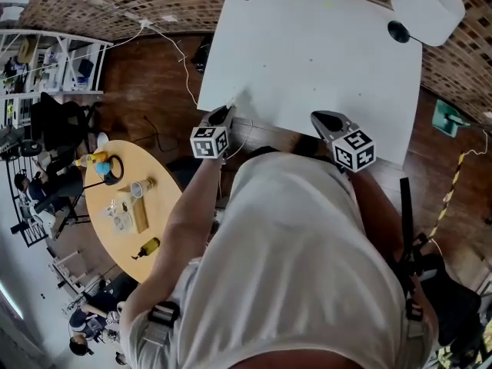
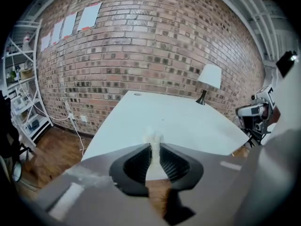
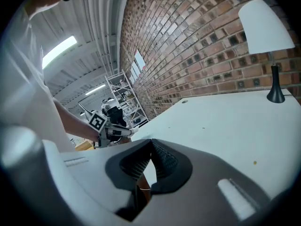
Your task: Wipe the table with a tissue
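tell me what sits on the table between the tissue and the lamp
Nothing but bare white table from the tissue to the lamp, save a few tiny specks. Both the head view and the left gripper view show it.

left gripper [image 2: 154,148]: we pinch a small crumpled white tissue [image 2: 152,138]
white flat table [image 2: 188,121]: before us, bearing a white-shaded lamp [image 2: 209,76]

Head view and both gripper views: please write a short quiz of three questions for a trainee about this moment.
1. True or false: the left gripper pinches a white tissue.
2. What stands at a far corner of the white table? A) a lamp B) a bottle C) a laptop
3. Fill in: the right gripper has its jaws together and holds ____.
Key: 1 true; 2 A; 3 nothing.
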### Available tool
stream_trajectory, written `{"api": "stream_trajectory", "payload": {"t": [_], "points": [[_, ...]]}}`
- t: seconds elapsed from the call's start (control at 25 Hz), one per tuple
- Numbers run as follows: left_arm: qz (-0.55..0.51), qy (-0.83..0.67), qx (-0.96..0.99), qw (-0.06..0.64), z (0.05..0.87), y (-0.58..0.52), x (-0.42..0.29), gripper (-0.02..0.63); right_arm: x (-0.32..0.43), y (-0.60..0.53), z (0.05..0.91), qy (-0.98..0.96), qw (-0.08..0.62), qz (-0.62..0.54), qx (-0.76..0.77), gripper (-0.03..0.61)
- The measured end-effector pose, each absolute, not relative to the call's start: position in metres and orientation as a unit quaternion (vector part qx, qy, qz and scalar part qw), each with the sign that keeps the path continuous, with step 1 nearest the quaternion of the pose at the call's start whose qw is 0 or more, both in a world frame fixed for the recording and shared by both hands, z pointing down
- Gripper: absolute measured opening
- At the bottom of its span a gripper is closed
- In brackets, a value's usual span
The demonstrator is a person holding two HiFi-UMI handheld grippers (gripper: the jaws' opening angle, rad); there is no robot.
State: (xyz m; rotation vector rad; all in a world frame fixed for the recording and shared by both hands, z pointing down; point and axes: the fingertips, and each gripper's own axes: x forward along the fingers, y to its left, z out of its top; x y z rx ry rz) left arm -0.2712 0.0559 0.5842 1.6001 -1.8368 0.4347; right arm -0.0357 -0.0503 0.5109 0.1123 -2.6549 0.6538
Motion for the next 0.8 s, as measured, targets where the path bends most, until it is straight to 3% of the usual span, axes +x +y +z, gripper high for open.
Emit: {"api": "stream_trajectory", "payload": {"t": [0.48,0.8], "points": [[0.235,-0.701,0.572,0.355,0.612,0.016,-0.327,0.064,-0.001,-0.065,0.516,-0.940,0.201,0.254,0.109,0.008],[0.301,-0.683,0.578,0.332,0.633,0.008,-0.333,0.061,0.002,-0.086,0.507,-0.932,0.188,0.256,0.175,0.008]]}}
